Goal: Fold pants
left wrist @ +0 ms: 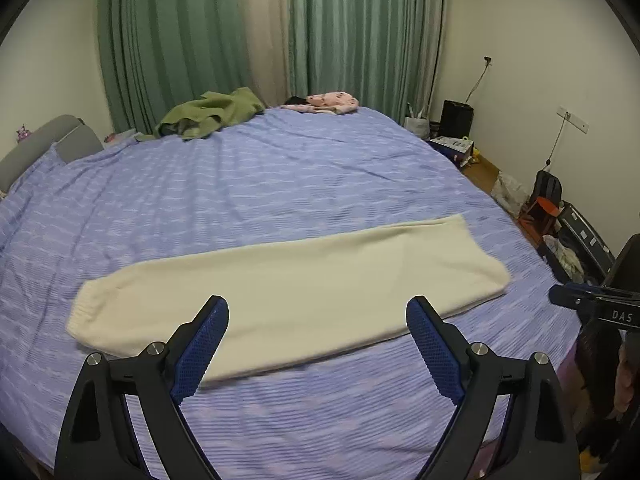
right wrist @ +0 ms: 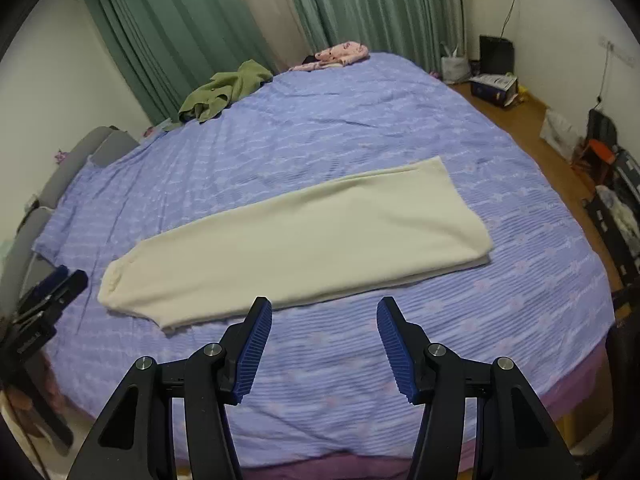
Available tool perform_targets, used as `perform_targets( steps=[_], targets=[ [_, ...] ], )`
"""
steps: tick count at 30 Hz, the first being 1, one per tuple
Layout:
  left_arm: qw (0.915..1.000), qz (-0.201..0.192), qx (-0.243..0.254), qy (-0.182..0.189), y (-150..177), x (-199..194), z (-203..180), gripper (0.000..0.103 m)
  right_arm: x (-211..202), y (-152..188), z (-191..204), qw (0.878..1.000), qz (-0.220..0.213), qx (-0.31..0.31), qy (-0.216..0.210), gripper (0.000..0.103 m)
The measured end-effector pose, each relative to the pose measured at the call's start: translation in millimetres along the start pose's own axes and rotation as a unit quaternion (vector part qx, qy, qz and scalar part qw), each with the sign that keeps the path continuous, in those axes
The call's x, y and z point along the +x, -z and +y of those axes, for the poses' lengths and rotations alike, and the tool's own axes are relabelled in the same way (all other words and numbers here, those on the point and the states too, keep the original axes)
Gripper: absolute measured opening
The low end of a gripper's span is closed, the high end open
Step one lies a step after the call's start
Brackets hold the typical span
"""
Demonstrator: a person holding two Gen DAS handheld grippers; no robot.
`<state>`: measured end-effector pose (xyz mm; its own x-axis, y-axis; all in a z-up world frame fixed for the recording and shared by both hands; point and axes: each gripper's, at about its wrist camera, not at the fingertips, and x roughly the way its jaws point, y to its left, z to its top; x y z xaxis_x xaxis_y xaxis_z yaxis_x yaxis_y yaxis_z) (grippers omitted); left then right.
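Note:
Cream pants [left wrist: 288,292] lie flat on the purple bed, folded lengthwise into one long strip, cuffs at the left and waist end at the right; they also show in the right wrist view [right wrist: 300,236]. My left gripper [left wrist: 318,312] is open and empty, held above the near edge of the pants. My right gripper [right wrist: 324,312] is open and empty, just short of the pants' near edge, over bare bedspread. The right gripper shows at the right edge of the left wrist view [left wrist: 592,300]; the left gripper shows at the left edge of the right wrist view [right wrist: 52,292].
The purple striped bedspread [left wrist: 280,184] covers a wide bed. A green garment [left wrist: 208,114] and a pink garment [left wrist: 328,102] lie at the far edge by green curtains. A grey headboard [left wrist: 52,144] is at the left. Bags and boxes [left wrist: 560,220] line the floor at the right.

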<state>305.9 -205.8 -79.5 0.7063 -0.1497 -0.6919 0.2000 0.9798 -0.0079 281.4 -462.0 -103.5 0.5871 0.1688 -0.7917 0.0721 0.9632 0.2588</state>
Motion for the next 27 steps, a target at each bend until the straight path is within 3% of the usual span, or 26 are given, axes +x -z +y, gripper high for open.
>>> perform_targets(
  steps=[3, 9, 18, 23, 27],
  targets=[
    [0.9999, -0.002, 0.007, 0.008, -8, 13, -52, 0.091, 3, -13, -45, 1.0, 0.011, -0.005, 0.001, 0.056],
    [0.9945, 0.0, 0.072, 0.076, -21, 56, -145, 0.091, 16, -32, -125, 0.999, 0.016, 0.021, 0.033, 0.056],
    [0.9716, 0.027, 0.176, 0.156, -16, 154, -263, 0.087, 60, -31, -212, 0.992, 0.01, 0.094, 0.086, 0.056],
    [0.9602, 0.055, 0.211, 0.175, -1, 213, -317, 0.078, 83, -13, -250, 0.985, 0.012, 0.133, 0.107, 0.055],
    [0.9495, 0.058, 0.262, 0.162, 20, 246, -359, 0.072, 99, 4, -270, 0.982, 0.02, 0.142, 0.125, 0.054]
  ],
)
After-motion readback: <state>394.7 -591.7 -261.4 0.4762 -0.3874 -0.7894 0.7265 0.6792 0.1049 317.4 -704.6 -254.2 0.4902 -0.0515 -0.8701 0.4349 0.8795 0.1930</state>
